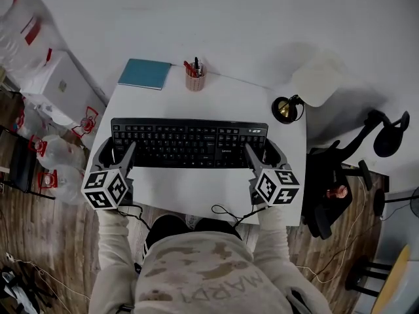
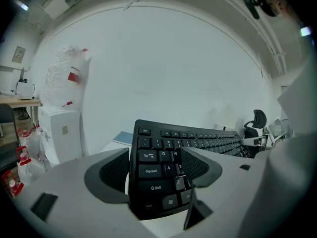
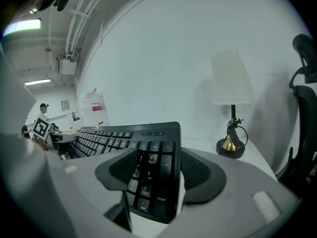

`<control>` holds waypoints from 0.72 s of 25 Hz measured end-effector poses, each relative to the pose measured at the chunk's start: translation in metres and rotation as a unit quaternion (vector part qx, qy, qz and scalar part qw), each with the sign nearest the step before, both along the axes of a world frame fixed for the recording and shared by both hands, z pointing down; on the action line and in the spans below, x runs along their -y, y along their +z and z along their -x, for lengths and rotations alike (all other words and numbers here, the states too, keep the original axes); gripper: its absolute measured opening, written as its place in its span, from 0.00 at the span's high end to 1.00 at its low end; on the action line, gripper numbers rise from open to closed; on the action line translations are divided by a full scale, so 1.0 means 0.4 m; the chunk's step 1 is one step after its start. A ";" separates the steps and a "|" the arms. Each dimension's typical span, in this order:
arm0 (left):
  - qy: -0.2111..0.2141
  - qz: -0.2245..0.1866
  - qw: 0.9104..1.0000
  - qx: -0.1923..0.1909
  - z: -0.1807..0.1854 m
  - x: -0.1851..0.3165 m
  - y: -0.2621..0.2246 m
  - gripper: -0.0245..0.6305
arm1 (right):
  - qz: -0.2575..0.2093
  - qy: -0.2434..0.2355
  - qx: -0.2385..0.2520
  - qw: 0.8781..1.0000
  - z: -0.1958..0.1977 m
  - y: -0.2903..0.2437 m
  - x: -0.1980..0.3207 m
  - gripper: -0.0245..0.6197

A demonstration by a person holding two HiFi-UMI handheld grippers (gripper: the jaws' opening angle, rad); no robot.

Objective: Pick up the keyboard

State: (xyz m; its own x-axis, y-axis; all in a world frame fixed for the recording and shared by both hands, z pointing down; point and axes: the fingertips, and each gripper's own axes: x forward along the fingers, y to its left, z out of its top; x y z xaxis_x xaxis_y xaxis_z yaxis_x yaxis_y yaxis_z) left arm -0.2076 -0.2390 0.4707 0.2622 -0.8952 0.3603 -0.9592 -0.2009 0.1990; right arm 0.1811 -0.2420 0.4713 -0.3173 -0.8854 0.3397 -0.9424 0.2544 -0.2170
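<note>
A black keyboard (image 1: 190,142) lies across the middle of the white desk (image 1: 196,191). My left gripper (image 1: 118,150) straddles its left end: one finger sits outside the edge, the other over the keys. In the left gripper view the keyboard (image 2: 198,140) runs between the jaws of the left gripper (image 2: 156,167), with a white sliver beside the left pad. My right gripper (image 1: 262,150) straddles the right end the same way. The right gripper view shows the number pad of the keyboard (image 3: 153,148) inside the right gripper (image 3: 161,170). Both grippers stand open.
A pen cup (image 1: 194,78) and a blue notebook (image 1: 145,73) stand behind the keyboard. A small lamp (image 1: 286,108) is at the desk's right. An office chair (image 1: 334,175) is to the right, plastic bags (image 1: 59,156) and a white box (image 1: 62,87) to the left.
</note>
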 end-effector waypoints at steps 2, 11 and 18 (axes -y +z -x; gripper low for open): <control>-0.002 -0.013 1.000 0.000 -0.002 -0.003 -0.027 0.46 | -0.012 0.000 0.000 1.000 -0.002 -0.026 -0.003 0.52; -0.005 -0.063 0.998 0.001 -0.013 -0.006 -0.126 0.46 | -0.062 0.000 -0.001 0.998 -0.013 -0.126 -0.005 0.52; -0.004 -0.096 0.995 -0.002 -0.021 -0.001 -0.194 0.46 | -0.098 0.003 -0.007 0.995 -0.021 -0.203 -0.006 0.52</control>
